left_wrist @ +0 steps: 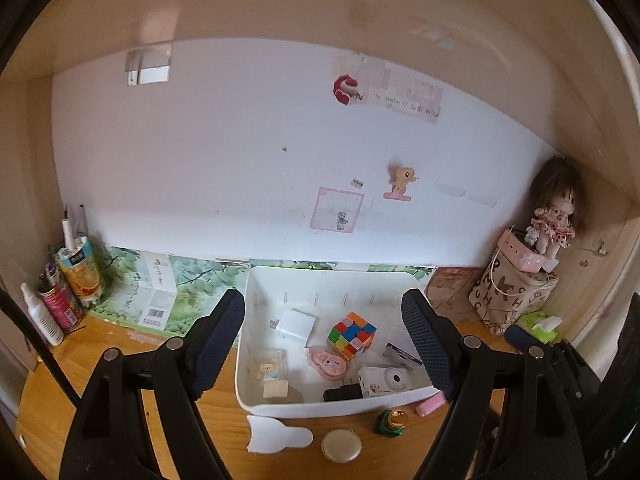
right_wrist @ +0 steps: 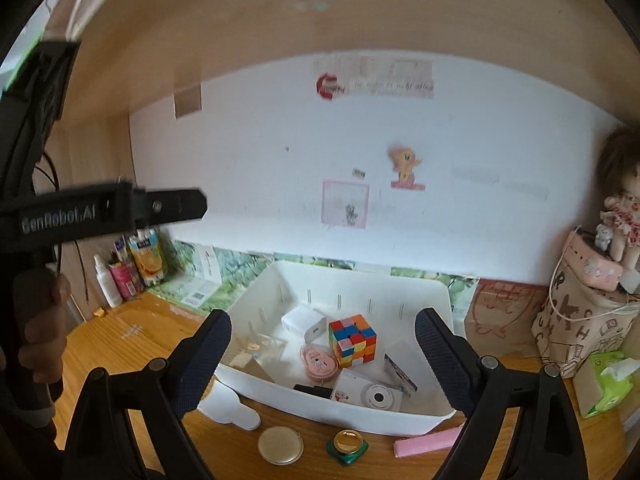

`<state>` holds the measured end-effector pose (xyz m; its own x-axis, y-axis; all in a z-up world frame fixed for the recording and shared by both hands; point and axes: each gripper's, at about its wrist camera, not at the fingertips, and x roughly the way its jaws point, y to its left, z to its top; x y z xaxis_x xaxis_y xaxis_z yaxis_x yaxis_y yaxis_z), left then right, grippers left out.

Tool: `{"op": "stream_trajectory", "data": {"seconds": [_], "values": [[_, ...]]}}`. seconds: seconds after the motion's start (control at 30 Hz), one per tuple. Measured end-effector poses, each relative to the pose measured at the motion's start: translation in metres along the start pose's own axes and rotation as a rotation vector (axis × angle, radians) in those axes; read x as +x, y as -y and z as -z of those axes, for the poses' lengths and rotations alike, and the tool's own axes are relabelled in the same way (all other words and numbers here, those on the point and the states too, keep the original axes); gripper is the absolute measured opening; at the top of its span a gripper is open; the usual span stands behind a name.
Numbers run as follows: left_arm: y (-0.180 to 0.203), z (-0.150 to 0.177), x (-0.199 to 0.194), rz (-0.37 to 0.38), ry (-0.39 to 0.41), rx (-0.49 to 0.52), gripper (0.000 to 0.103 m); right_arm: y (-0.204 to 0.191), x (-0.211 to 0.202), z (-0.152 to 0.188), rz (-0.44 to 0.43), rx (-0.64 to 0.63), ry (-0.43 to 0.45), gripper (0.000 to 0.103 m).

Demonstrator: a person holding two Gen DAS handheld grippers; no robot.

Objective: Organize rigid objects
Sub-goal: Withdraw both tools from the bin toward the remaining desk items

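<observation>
A white bin [left_wrist: 332,408] on the wooden desk holds a colour cube [left_wrist: 352,334], a white charger [left_wrist: 296,326], a pink round case [left_wrist: 330,362] and a white camera [left_wrist: 384,382]. In front of the bin lie a white flat piece [left_wrist: 276,436], a round gold compact [left_wrist: 341,445], a green and gold bottle [left_wrist: 392,423] and a pink bar [left_wrist: 430,404]. My left gripper [left_wrist: 324,332] hangs open and empty above the bin's near side. My right gripper [right_wrist: 324,344] is open and empty too, facing the bin [right_wrist: 340,412] and cube [right_wrist: 352,340].
A doll [left_wrist: 554,220] sits on a patterned bag [left_wrist: 512,296] at the right, beside a green tissue pack [right_wrist: 604,384]. Bottles and a carton [left_wrist: 78,272] stand at the left. A hand [right_wrist: 44,328] holds the left gripper's handle. A white wall closes the back.
</observation>
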<state>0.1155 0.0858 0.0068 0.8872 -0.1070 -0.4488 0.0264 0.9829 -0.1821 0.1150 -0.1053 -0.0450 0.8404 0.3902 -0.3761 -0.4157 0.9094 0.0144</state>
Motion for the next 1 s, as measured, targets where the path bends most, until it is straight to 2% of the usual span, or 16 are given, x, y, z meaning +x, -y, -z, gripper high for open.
{"op": "stream_trajectory", "data": {"seconds": [0.3,0.53,0.8,1.0], "values": [[-0.004,0.018,-0.031,-0.051,0.008,-0.053,0.083,0.008,-0.034,0.0,-0.001,0.057,0.029,0.094],[-0.009,0.038,-0.041,-0.084,-0.032,-0.095,0.083,0.017,-0.043,0.014,-0.02,0.138,-0.016,0.094],[-0.016,0.066,-0.029,-0.106,-0.145,-0.125,0.083,0.019,-0.04,0.04,-0.018,0.233,-0.131,0.094],[-0.028,0.089,-0.01,-0.098,-0.266,-0.15,0.083,0.02,-0.027,0.066,-0.029,0.336,-0.251,0.094]]}}
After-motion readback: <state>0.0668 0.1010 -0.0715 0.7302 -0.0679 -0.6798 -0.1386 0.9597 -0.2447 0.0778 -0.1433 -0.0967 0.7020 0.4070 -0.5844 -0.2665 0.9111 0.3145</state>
